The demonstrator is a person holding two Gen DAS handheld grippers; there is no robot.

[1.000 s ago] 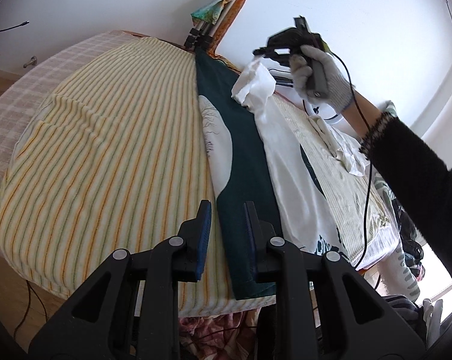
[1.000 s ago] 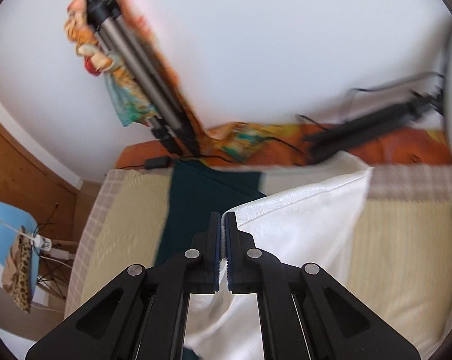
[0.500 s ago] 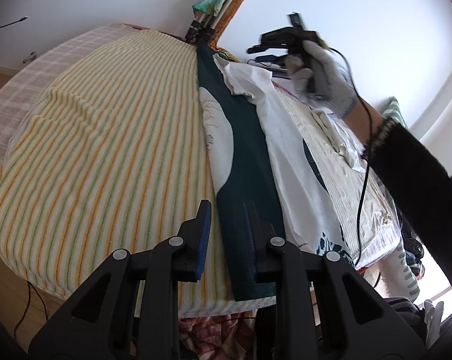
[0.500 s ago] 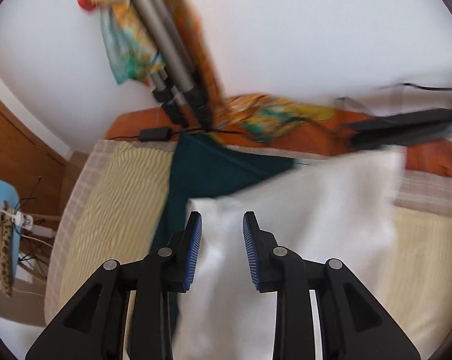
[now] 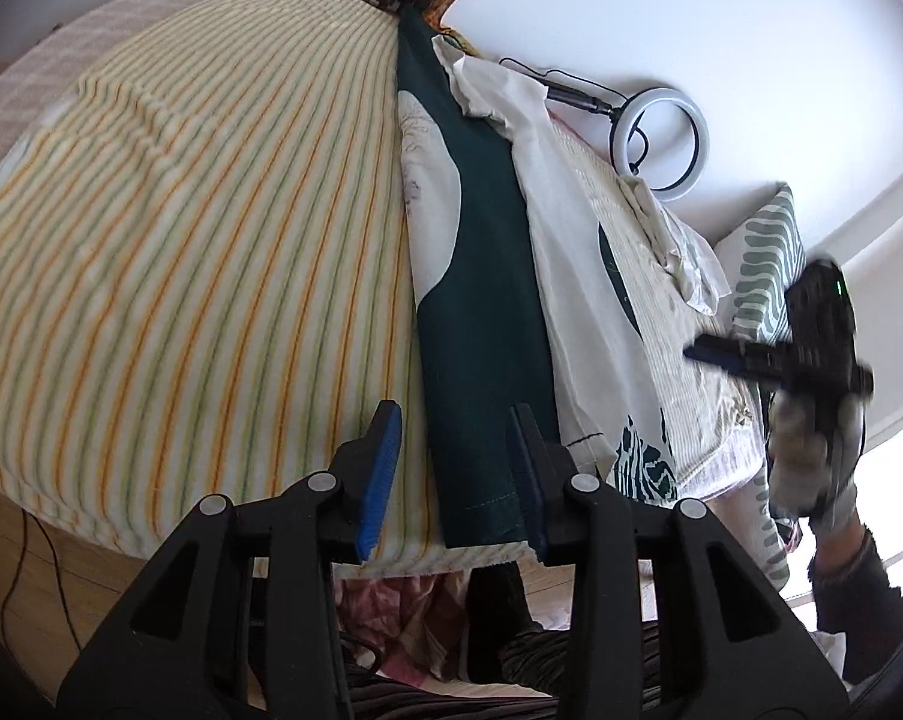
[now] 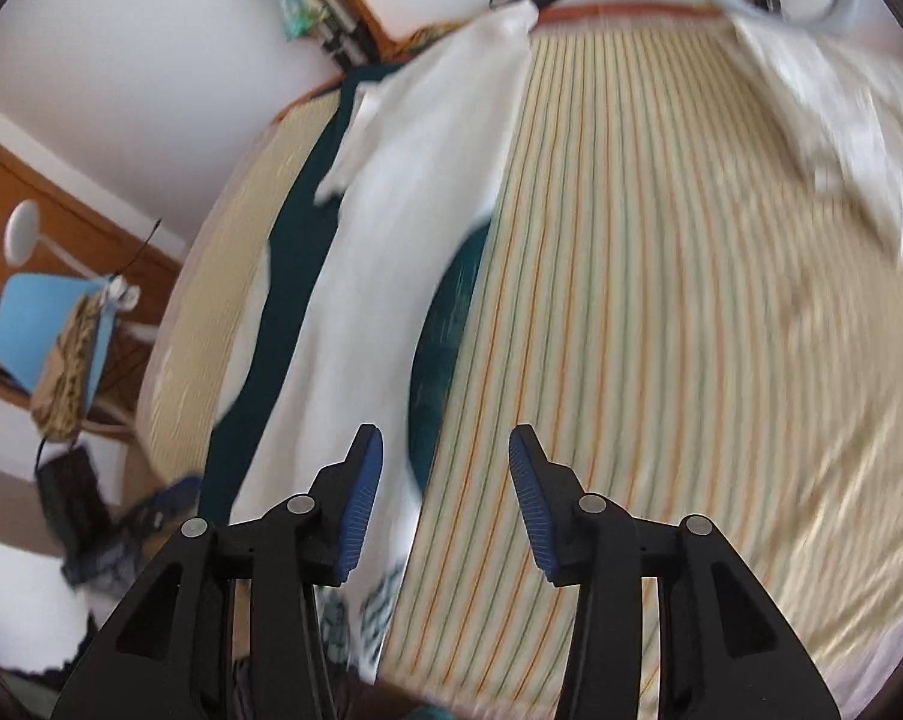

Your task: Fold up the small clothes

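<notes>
Across the striped bed cover (image 5: 181, 252), dark green and white garment (image 5: 481, 276) folded lengthwise in a long strip, left gripper (image 5: 454, 474) just opening, empty over its near hem, right gripper (image 6: 445, 504) likewise opening, nothing between jaws

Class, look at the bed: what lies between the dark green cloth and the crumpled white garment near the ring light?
In the left wrist view, a long white garment and striped bedding separate the dark green cloth from the crumpled white garment.
</notes>
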